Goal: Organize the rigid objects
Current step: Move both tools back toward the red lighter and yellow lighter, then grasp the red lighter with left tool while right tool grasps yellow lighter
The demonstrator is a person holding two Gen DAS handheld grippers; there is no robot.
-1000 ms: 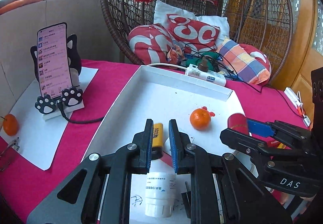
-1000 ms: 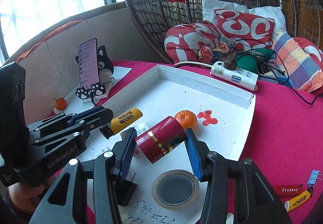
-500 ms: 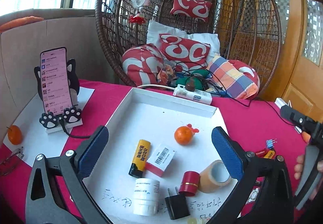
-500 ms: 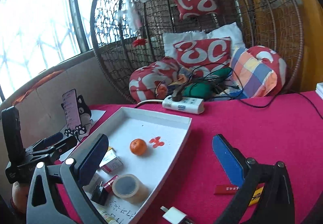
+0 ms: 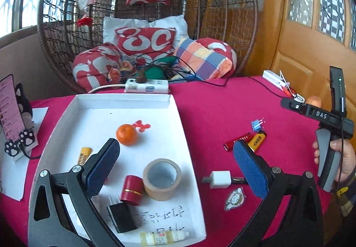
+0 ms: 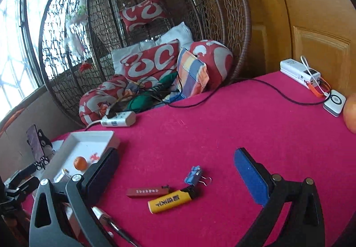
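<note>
With both grippers' fingers spread and empty, I faced the yellow plastic lighter (image 6: pixel 170 200) on the worktop; next, into the white tray (image 5: pixel 178 113).

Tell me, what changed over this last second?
Both grippers let go and backed away: the left gripper released the yellow lighter, the right gripper the red cylinder, now standing beside the tape roll. Both jaws opened wide. The orange stayed put.
</note>
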